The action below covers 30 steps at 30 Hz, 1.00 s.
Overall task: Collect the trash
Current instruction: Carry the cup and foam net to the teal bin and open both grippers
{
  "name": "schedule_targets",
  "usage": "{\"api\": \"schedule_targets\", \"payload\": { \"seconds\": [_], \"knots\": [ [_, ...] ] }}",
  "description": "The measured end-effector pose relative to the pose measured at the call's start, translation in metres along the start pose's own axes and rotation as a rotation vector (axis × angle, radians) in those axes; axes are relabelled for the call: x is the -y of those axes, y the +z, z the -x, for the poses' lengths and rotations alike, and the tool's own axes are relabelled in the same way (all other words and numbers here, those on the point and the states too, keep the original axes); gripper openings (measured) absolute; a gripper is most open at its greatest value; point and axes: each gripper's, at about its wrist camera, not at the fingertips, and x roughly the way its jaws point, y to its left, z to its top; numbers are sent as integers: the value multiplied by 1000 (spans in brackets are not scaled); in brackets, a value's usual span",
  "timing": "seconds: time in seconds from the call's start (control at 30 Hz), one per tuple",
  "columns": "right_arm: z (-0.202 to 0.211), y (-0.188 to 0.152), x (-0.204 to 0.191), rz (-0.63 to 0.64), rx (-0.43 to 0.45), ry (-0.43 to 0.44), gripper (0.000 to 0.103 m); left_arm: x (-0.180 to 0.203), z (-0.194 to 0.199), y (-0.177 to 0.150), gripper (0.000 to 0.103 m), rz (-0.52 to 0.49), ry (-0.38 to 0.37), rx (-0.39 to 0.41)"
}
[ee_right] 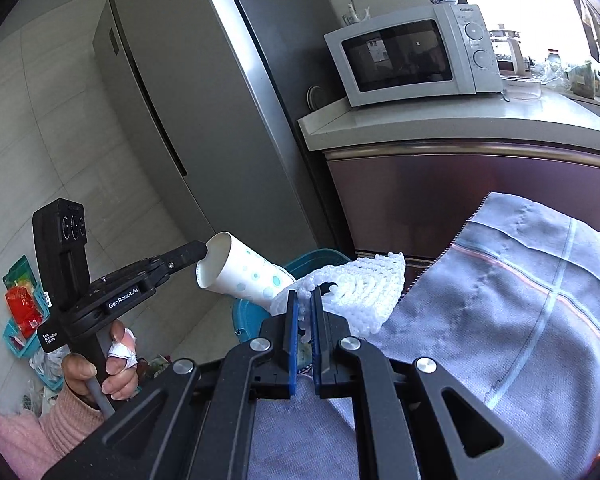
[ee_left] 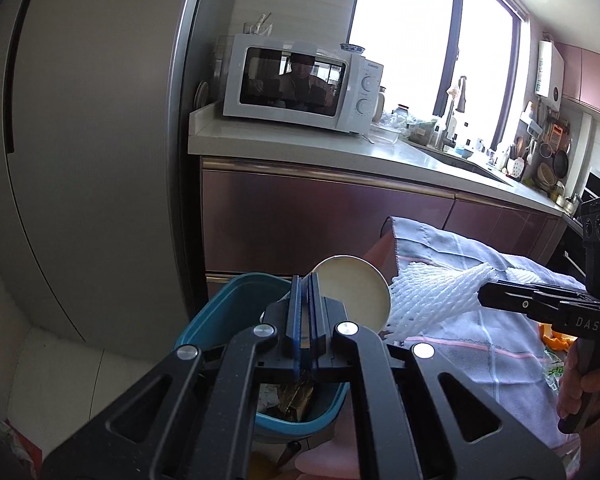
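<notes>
My left gripper [ee_left: 307, 280] is shut on the rim of a white paper cup [ee_left: 353, 292] with blue dots, held on its side above the blue trash bin [ee_left: 228, 312]. In the right wrist view the cup [ee_right: 240, 272] hangs from the left gripper [ee_right: 202, 254] over the bin [ee_right: 248, 316]. My right gripper [ee_right: 304, 296] is shut on a white foam fruit net [ee_right: 359, 292], held beside the cup at the table's edge. The net [ee_left: 439, 296] and the right gripper [ee_left: 484, 300] also show in the left wrist view. The bin holds some brown and white trash [ee_left: 288, 400].
A table under a grey striped cloth [ee_right: 499, 320] is at the right, with orange peel [ee_left: 555, 338] on it. Behind stand a fridge [ee_left: 100, 160], a counter [ee_left: 300, 144] with a white microwave [ee_left: 300, 84], and maroon cabinets [ee_left: 319, 220]. Baskets and bags [ee_right: 20, 312] lie on the floor.
</notes>
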Motion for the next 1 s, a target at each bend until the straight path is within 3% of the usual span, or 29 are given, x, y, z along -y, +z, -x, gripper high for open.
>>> {"api": "schedule_targets", "payload": {
  "seconds": [0.63, 1.0],
  "knots": [
    [-93, 9, -11, 60, -192, -20, 5, -37, -76, -13, 4, 31, 110, -104],
    [-139, 5, -8, 44, -316, -54, 7, -37, -131, -30, 4, 16, 140, -187]
  ]
}}
